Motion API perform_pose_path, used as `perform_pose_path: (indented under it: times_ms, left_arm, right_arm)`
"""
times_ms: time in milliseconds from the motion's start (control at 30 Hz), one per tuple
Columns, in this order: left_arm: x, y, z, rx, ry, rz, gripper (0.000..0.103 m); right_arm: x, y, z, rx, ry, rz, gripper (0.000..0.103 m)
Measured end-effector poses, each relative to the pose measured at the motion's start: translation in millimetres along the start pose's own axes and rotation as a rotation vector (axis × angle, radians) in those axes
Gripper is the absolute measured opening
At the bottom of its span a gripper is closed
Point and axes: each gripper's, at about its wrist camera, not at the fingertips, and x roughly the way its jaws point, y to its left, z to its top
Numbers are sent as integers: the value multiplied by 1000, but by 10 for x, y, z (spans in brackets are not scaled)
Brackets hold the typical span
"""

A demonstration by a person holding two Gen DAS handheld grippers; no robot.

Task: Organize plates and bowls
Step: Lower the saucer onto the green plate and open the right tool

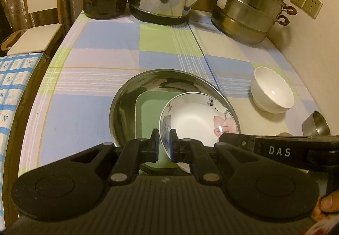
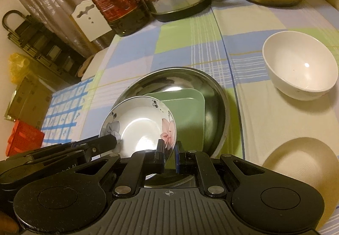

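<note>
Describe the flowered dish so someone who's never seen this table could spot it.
Start at the wide stainless steel basin on the checked tablecloth. Inside it, over a pale green square plate, is the round white flowered dish, gripped at its rim by both tools. Only it has painted pink and grey flowers.

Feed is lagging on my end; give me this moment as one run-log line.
left tool: shut on floral plate rim | right tool: shut on same plate | plate: over green tray in steel basin | white bowl: apart, on table

Both views are taken from just behind the tongs, angled steeply down and close over the surface [image 1: 95, 55]. The floral plate [image 1: 197, 120] and white bowl [image 2: 300, 65] are shared.
</note>
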Motion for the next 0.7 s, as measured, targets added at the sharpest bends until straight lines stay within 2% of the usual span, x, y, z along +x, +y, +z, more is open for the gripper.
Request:
perform_pose_path:
  times_ms: [700]
  left_arm:
    - [681,199,131,28,103,-16,8]
  right_arm:
    - [530,-58,86,40,43,-94,9]
